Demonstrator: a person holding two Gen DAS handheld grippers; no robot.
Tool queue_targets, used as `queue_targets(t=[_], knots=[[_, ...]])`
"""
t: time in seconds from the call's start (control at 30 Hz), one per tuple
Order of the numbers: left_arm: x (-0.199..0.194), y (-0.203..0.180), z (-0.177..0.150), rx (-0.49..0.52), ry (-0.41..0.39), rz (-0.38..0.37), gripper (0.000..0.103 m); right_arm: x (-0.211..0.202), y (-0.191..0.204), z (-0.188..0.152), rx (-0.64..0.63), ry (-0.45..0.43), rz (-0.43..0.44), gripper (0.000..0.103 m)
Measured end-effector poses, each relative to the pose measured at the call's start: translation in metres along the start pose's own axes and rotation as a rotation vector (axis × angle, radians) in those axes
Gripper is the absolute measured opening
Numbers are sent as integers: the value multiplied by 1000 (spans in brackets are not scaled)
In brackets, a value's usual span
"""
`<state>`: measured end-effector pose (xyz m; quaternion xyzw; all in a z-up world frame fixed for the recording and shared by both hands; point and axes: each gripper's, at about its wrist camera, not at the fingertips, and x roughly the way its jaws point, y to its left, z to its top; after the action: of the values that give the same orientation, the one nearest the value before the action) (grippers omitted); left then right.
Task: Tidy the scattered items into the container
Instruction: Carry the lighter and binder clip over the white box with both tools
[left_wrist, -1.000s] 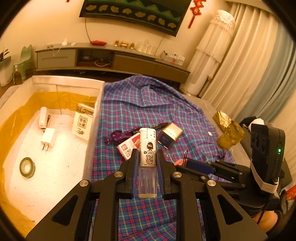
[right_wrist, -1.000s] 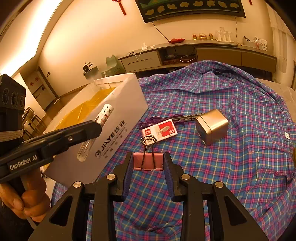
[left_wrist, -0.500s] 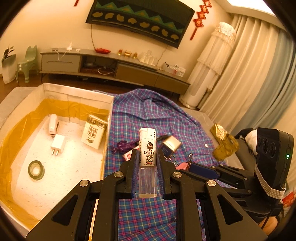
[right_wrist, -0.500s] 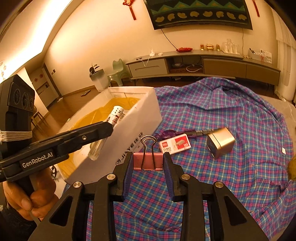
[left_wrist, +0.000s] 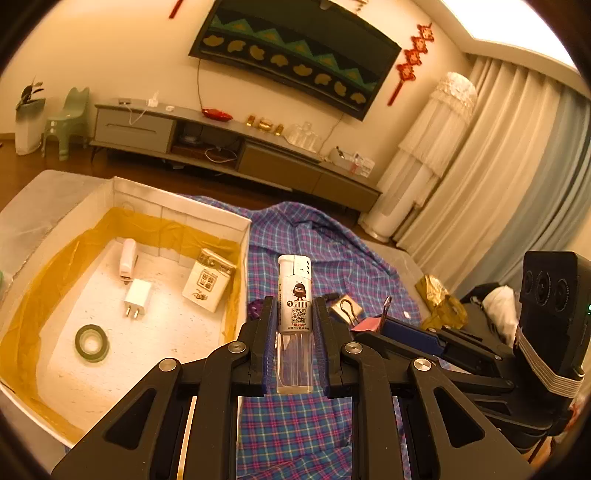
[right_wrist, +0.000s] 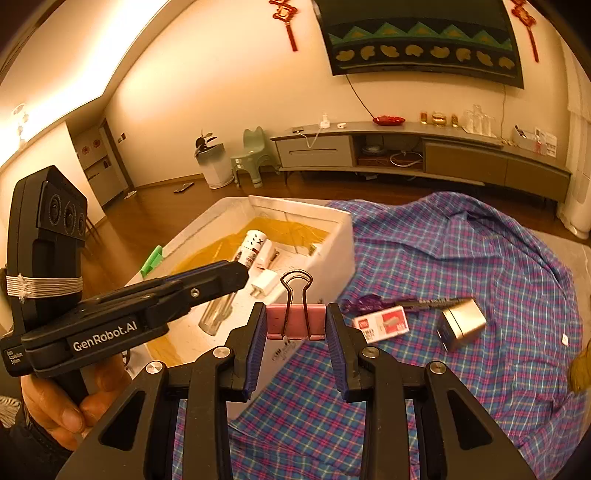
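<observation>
My left gripper (left_wrist: 294, 325) is shut on a clear-bodied lighter (left_wrist: 294, 295), held upright above the right wall of the white box (left_wrist: 243, 236). The lighter also shows in the right wrist view (right_wrist: 246, 254), over the box (right_wrist: 332, 251). My right gripper (right_wrist: 295, 325) is shut on a pink binder clip (right_wrist: 295, 321), held in the air near the box's near corner. The clip also shows in the left wrist view (left_wrist: 369, 323). On the plaid cloth (right_wrist: 480, 258) lie a red-and-white small box (right_wrist: 382, 323), a metal cube (right_wrist: 461, 325), a black pen (right_wrist: 432, 303) and a purple wrapper (right_wrist: 365, 302).
Inside the box lie a roll of green tape (left_wrist: 91, 342), a white charger plug (left_wrist: 136, 297), a white tube (left_wrist: 128, 258) and a card box (left_wrist: 207, 284). A gold crumpled wrapper (left_wrist: 439, 299) lies at the cloth's right. A TV cabinet (left_wrist: 229, 144) stands behind.
Both grippers have risen and moved left toward the box, each keeping its item. More of the box's inside shows now.
</observation>
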<state>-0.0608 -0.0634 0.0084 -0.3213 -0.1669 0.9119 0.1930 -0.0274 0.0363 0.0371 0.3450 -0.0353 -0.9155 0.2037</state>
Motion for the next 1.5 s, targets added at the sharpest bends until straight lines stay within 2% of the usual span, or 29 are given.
queue_targets(t=[0.63,1.27,1.5], knots=[[-32,44,12,-92,-57,24,20,11,53,26,-109,-4,30,33],[-40,98,12,-179,-39,107,19,49,74,41,-153,54,55,33],[-31,113,7,-193,19,158,19,69,79,49,-164,91,58,33]])
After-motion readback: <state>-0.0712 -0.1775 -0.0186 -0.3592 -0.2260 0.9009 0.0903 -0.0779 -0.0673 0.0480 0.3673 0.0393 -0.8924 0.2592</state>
